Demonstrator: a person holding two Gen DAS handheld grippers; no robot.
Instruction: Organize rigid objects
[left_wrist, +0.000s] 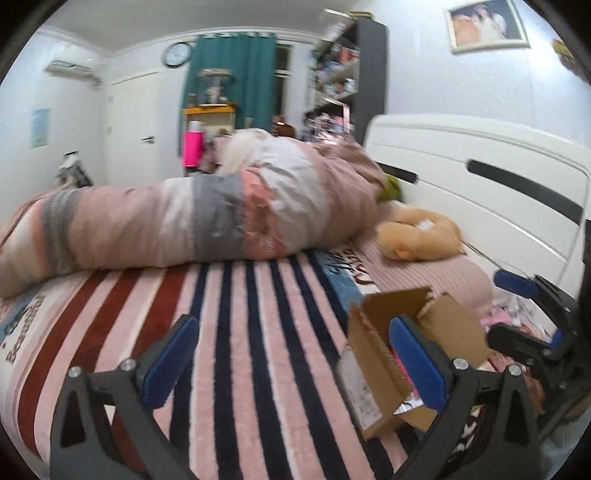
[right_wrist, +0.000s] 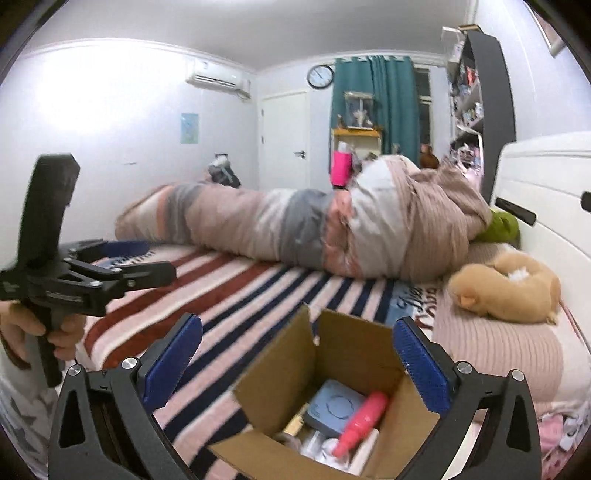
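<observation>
An open cardboard box stands on the striped bed blanket. Inside lie a pink bottle, a grey-blue square case and some white items. My right gripper is open and empty, its fingers spread just above the box opening. My left gripper is open and empty over the blanket, with the box to its right. The left gripper also shows in the right wrist view, held in a hand. The right gripper shows at the right edge of the left wrist view.
A rolled pink and grey quilt lies across the bed. An orange plush toy and a green plush sit by the white headboard. A bookshelf stands behind it. Small pink items lie at the right.
</observation>
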